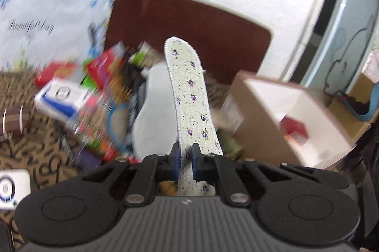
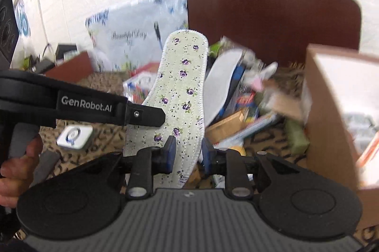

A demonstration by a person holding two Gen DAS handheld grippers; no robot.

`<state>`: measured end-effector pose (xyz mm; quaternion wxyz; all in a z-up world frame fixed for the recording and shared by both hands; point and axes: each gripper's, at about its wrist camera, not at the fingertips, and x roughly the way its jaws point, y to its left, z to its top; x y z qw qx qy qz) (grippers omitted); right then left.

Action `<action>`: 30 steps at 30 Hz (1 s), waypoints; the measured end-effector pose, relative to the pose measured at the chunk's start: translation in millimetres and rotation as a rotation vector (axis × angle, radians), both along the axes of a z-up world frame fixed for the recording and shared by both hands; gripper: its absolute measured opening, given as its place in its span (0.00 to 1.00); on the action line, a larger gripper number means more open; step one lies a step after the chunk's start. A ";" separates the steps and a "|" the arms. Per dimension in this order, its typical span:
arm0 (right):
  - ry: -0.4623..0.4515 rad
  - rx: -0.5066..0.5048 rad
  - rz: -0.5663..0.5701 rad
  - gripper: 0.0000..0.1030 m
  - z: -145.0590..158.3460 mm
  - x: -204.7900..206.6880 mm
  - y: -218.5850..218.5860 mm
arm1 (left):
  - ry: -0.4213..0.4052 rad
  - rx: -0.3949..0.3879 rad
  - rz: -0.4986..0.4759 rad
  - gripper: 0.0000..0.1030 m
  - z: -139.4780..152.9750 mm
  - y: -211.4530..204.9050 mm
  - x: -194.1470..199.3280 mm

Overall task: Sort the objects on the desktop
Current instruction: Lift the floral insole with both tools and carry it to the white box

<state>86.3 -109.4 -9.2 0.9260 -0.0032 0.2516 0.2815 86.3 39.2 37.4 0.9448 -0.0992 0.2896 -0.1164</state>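
A floral insole [image 1: 189, 91] stands upright, and my left gripper [image 1: 184, 152] is shut on it near its lower end, blue pads pressing both faces. In the right wrist view the same insole [image 2: 180, 77] faces the camera, with the left gripper's finger [image 2: 146, 113] reaching onto it from the left. My right gripper [image 2: 189, 148] is just in front of the insole's lower part. Its pads stand a narrow gap apart. The insole is wider than that gap and runs behind the left-hand finger, so no pinch shows. A grey insole [image 2: 220, 84] leans in the pile behind.
A blurred heap of boxes and packets [image 1: 99, 91] covers the patterned cloth [image 1: 35, 148]. An open cardboard box [image 2: 327, 110] stands at the right with items inside. A white tin [image 2: 74, 136] lies at the left, near the hand [image 2: 21, 157] on the left gripper's handle. A brown board [image 1: 189, 22] stands behind.
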 end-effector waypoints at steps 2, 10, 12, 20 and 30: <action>-0.038 0.010 -0.023 0.22 14.7 -2.9 -12.1 | -0.046 0.001 -0.023 0.07 16.0 -13.6 -0.2; -0.137 0.021 -0.153 0.22 55.4 -3.6 -83.0 | -0.152 -0.006 -0.154 0.07 56.8 -87.4 18.6; -0.146 0.008 -0.193 0.22 60.5 -1.4 -101.0 | -0.150 -0.011 -0.183 0.07 59.2 -107.4 27.2; -0.073 -0.043 -0.296 0.22 53.1 23.6 -162.1 | -0.076 -0.005 -0.265 0.07 38.9 -170.3 60.5; 0.146 -0.041 -0.267 0.21 14.4 66.2 -188.6 | 0.121 0.056 -0.292 0.01 -8.4 -206.4 105.9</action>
